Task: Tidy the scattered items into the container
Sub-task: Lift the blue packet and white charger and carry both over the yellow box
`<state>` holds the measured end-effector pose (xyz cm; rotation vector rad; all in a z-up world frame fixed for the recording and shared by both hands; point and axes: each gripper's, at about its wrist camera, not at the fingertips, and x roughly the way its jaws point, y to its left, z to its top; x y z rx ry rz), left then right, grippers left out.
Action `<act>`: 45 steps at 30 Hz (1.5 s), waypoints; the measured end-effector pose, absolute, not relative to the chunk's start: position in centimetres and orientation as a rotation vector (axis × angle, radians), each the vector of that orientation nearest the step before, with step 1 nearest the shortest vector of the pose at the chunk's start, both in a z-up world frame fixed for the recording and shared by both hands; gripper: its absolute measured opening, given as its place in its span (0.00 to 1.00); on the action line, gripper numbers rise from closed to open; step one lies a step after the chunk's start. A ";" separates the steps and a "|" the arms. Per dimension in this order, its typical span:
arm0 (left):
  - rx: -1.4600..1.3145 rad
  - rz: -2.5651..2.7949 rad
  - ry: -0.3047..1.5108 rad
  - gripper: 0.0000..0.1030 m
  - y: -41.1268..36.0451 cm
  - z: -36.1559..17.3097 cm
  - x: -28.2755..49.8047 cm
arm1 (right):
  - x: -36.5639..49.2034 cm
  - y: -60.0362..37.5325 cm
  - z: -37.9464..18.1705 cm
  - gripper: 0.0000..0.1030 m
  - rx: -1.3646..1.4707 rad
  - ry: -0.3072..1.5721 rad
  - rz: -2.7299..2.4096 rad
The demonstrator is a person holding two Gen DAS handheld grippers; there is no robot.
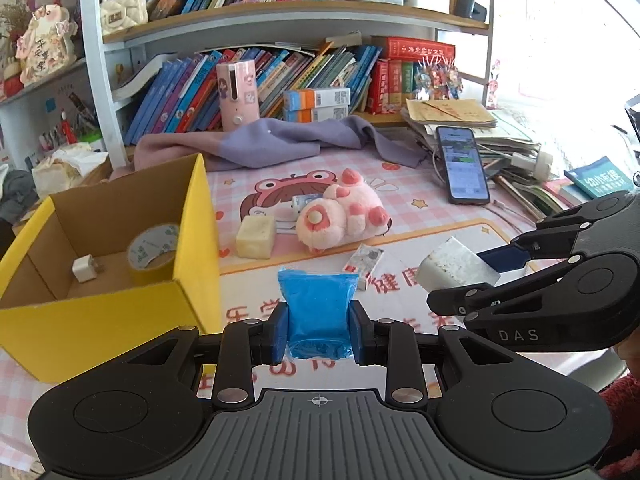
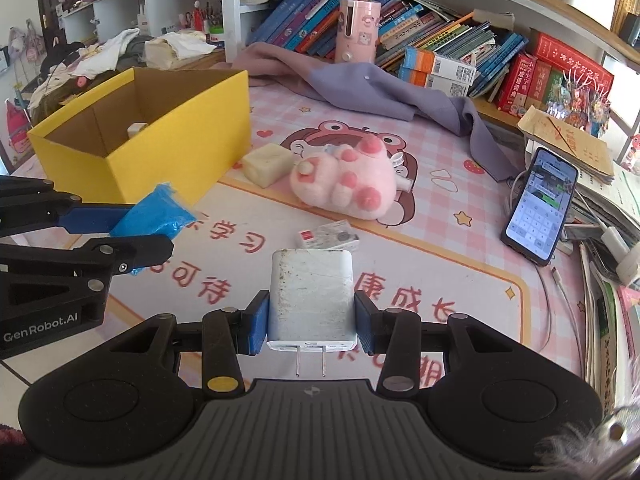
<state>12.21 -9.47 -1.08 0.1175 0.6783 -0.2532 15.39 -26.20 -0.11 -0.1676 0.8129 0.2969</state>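
Observation:
My left gripper (image 1: 319,326) is shut on a blue packet (image 1: 318,304), held above the pink mat just right of the yellow box (image 1: 100,312). Inside the box lie a roll of tape (image 1: 154,254) and a small white plug (image 1: 84,269). My right gripper (image 2: 311,316) is shut on a scuffed white charger (image 2: 312,292), prongs pointing back at the camera. That charger (image 1: 456,266) also shows at the right of the left wrist view. On the mat lie a pink plush toy (image 2: 348,184), a pale soap block (image 2: 268,163) and a small flat packet (image 2: 330,236).
A purple cloth (image 2: 384,92) is heaped behind the plush toy. A phone (image 2: 540,204) leans on stacked papers at the right, with a cable beside it. Books and a pink canister (image 2: 357,30) fill the shelf at the back. Clothes pile up behind the box.

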 end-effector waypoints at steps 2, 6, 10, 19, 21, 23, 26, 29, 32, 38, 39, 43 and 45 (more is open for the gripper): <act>0.117 -0.257 0.679 0.28 -8.9 -1.1 11.5 | 14.6 -25.7 -0.1 0.40 -0.165 0.815 0.290; 0.119 -0.259 0.677 0.28 -7.7 -0.9 10.1 | 13.1 -24.3 -0.1 0.40 -0.160 0.816 0.288; 0.124 -0.259 0.665 0.28 -6.5 -0.5 8.6 | 11.6 -23.0 0.1 0.40 -0.154 0.809 0.287; 0.118 -0.254 0.658 0.28 -3.8 -0.3 5.1 | 8.0 -20.0 0.3 0.40 -0.159 0.798 0.291; 0.118 -0.251 0.656 0.28 -3.2 -0.3 4.4 | 7.2 -19.3 0.3 0.40 -0.160 0.799 0.296; 0.119 -0.246 0.656 0.28 -2.6 -0.3 3.7 | 6.5 -18.6 0.3 0.40 -0.162 0.800 0.302; 0.116 -0.236 0.656 0.28 -1.6 -0.3 2.7 | 5.6 -17.5 0.3 0.40 -0.166 0.798 0.313; 0.111 -0.223 0.654 0.28 -0.7 -0.3 1.9 | 4.9 -16.2 0.3 0.40 -0.173 0.795 0.329; 0.098 -0.205 0.652 0.28 0.3 -0.3 1.2 | 4.3 -15.0 0.3 0.40 -0.184 0.791 0.349; 0.063 -0.174 0.669 0.28 2.5 -0.8 0.6 | 3.8 -12.8 0.3 0.40 -0.210 0.791 0.387; 0.058 -0.170 0.673 0.28 2.8 -0.9 0.6 | 3.7 -12.4 0.3 0.40 -0.215 0.792 0.392; 0.033 -0.152 0.688 0.28 4.1 -1.4 0.3 | 3.6 -11.2 0.2 0.40 -0.237 0.797 0.417; 0.023 -0.144 0.695 0.28 4.7 -1.6 0.3 | 3.6 -10.7 0.1 0.40 -0.247 0.800 0.431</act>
